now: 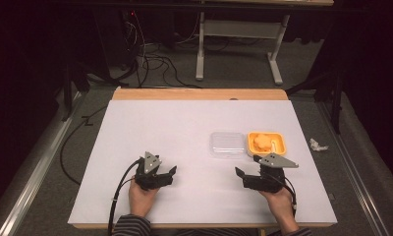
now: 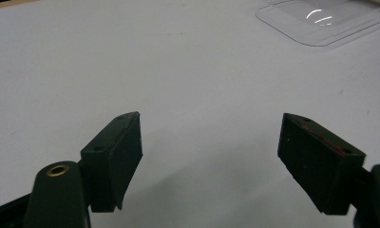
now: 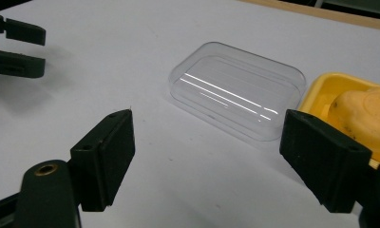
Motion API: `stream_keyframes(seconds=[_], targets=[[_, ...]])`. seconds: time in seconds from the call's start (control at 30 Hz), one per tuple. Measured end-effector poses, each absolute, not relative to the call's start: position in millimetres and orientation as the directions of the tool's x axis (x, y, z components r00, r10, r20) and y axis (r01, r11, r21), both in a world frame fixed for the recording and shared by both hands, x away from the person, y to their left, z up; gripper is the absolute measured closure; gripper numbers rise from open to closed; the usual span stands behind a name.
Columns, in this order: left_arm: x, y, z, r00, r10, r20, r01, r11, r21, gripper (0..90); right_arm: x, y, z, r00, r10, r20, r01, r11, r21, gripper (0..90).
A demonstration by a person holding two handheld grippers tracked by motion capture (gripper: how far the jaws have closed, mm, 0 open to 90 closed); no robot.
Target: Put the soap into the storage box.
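A clear plastic lid (image 1: pixel 227 144) lies flat on the white table top (image 1: pixel 175 123), right of centre. Directly to its right is a yellow tray (image 1: pixel 282 142) holding orange food (image 1: pixel 262 143). My right gripper (image 1: pixel 247 167) hovers just in front of these two, open with nothing between its jaws. Its own view shows the lid (image 3: pixel 238 90) and the tray (image 3: pixel 321 90) with the food (image 3: pixel 368 114) just beyond the right gripper (image 3: pixel 207 142). My left gripper (image 1: pixel 167 174) rests open and empty at front left. The lid's corner (image 2: pixel 321 19) lies far ahead of the left gripper (image 2: pixel 209 142).
A wooden strip (image 1: pixel 199 93) edges the table's far side. Cables (image 1: pixel 155 64) and a metal table frame (image 1: pixel 200 49) are on the floor beyond. A crumpled white scrap (image 1: pixel 317 144) lies on the floor to the right. The left gripper (image 3: pixel 43 47) appears at upper left in the right gripper view.
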State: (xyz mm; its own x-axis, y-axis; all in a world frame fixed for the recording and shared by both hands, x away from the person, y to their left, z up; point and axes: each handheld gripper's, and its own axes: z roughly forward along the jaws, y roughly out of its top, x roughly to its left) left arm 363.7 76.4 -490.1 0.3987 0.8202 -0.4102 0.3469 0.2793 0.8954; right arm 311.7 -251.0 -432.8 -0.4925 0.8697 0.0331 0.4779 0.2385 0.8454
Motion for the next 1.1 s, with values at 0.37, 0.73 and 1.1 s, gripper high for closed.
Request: stream_keyframes(seconds=[0.37, 0.73, 1.1], targets=[[363.6, 76.3, -490.2, 0.4, 0.82, -0.41, 0.348, 0.278, 0.896, 23.6, 323.2, -249.2, -446.2, -0.465, 0.883, 0.07, 0.532, 0.215, 0.819, 22.0], [363.8, 76.4, -490.2, 0.399, 0.82, -0.41, 0.348, 0.278, 0.895, 23.7, 335.5, -244.5, -457.2, -0.456, 0.888, 0.06, 0.556, 0.231, 0.799, 23.4], [363.8, 76.4, -490.2, 0.398, 0.821, -0.41, 0.348, 0.278, 0.895, 23.7, 340.9, -237.8, -466.5, -0.454, 0.89, 0.043, 0.567, 0.251, 0.784, 25.9]])
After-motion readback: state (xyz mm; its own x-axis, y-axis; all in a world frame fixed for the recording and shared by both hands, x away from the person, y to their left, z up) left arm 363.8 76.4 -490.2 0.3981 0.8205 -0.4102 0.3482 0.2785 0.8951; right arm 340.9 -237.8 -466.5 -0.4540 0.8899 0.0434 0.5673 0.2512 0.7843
